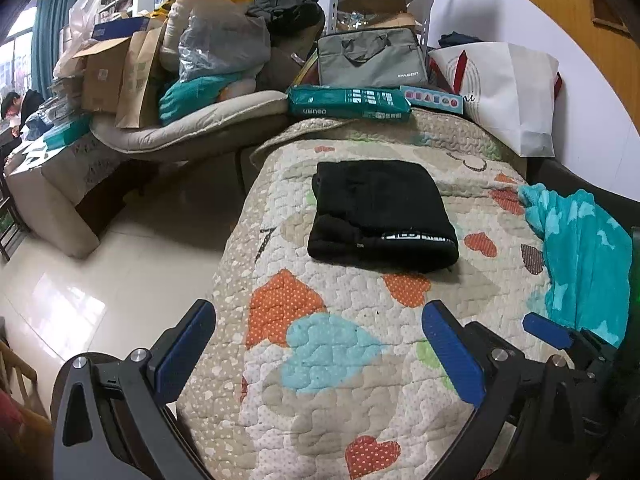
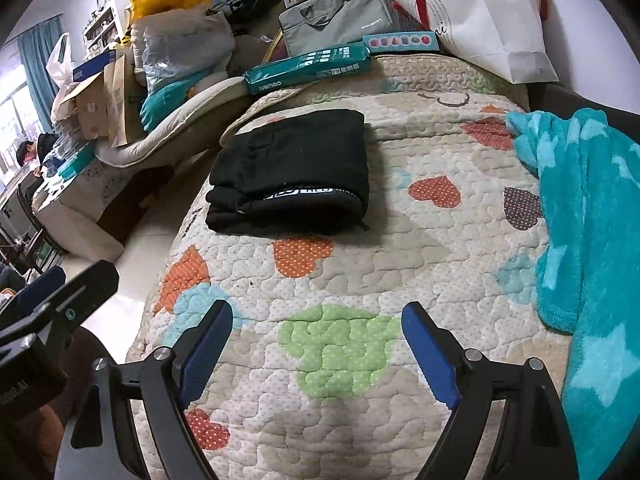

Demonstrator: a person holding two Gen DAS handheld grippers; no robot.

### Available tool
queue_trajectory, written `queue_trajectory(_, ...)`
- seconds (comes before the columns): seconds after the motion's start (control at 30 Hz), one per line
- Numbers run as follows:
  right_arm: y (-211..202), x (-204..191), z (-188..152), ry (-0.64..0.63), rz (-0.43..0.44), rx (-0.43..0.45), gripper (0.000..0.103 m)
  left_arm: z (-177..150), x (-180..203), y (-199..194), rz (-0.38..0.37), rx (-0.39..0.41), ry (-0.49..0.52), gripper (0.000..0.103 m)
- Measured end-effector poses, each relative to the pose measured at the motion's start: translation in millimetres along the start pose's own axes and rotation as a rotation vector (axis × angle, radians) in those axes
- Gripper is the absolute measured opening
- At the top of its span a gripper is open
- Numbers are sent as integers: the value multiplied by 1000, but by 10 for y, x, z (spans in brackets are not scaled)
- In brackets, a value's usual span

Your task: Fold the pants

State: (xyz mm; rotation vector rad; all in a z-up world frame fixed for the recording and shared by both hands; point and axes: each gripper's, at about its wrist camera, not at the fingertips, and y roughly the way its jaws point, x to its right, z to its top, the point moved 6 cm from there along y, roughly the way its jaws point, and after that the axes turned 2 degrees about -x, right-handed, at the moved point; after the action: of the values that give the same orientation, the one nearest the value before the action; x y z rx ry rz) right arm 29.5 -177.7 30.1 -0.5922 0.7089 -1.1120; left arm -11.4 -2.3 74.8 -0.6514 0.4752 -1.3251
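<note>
My left gripper [image 1: 320, 344] and right gripper [image 2: 318, 344] both spread wide, empty, near edge of puffy heart-patterned quilt [image 2: 420, 280], black pants [image 2: 292, 172] folded into a thick rectangle farther off, fluffy teal blanket [image 2: 592, 240] at right

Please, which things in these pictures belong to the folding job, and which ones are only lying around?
Belong to the job:
- black pants, already folded, on the quilt
- left claw, open, holding nothing
- right claw, open, holding nothing

Only lying around:
- teal blanket
- green paper pack
- grey bag
- white shopping bag
</note>
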Motion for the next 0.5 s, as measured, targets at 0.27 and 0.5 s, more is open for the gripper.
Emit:
queue_trajectory(0.27,5,13,-9,1,-2,-5,91,-35,-3,44,-2,-25,-5,103)
queue_trajectory(0.5,20,10,-17,-1,-7,-10,91,-60,-15,83,-2,-42,-15,103)
